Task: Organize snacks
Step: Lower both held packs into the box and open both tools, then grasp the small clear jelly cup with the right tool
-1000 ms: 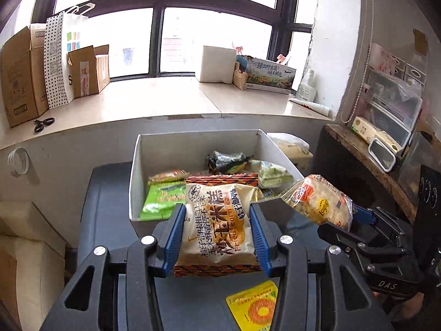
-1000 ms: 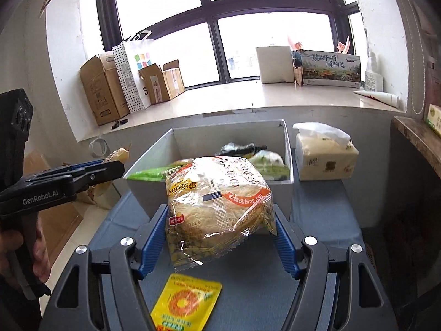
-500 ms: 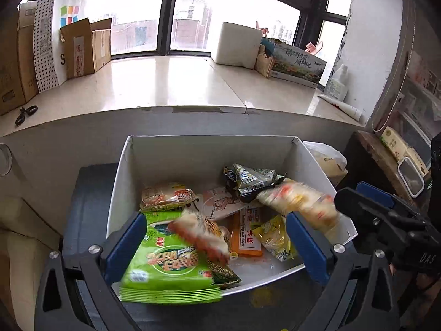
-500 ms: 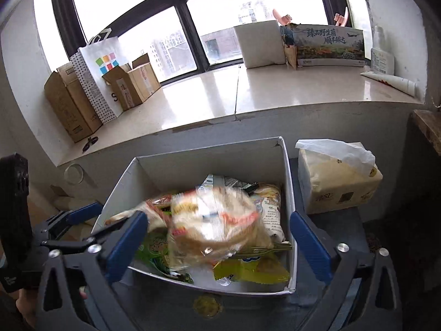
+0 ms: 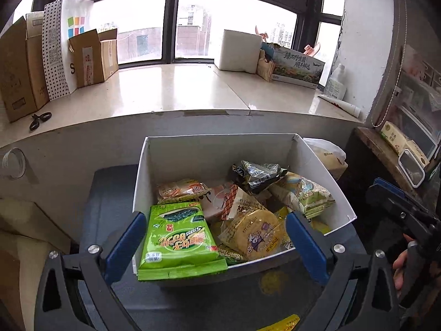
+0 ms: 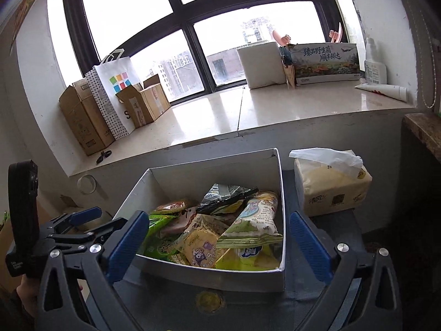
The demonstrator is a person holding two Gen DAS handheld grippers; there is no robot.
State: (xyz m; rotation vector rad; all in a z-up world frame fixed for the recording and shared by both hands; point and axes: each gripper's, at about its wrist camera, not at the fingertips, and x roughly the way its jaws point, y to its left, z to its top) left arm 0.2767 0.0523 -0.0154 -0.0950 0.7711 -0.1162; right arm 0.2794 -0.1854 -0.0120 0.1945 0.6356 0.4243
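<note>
Your left claw hangs wide open over the near edge of the white box, gripping nothing. Your right claw is spread just as wide and equally empty above the same box.

Readable writing is sparse. The green packet, lying between the left claw's fingers and draped over the box's near rim, carries Chinese characters and upside-down lettering too small for me to spell. Just right of it, also between the fingers, is the round rice cracker pack, showing a purple cartoon figure. The printed carton on the windowsill, well ahead of the right claw, bears two lines of large Chinese text. The tissue pack, ahead and right of the right claw, has small characters and a code square. The left claw's handle, seen from the right camera, has a white label I cannot read.

A second ago your left claw was clamped on a tan packet and the right on the round cracker pack, both short of the box. Half a second ago both packs were falling, blurred. They now lie in the box, and both claws are released.

Counts: one box holding about eight packets, one yellow sachet beneath the left claw, three cardboard boxes and one dotted bag on the sill.
</note>
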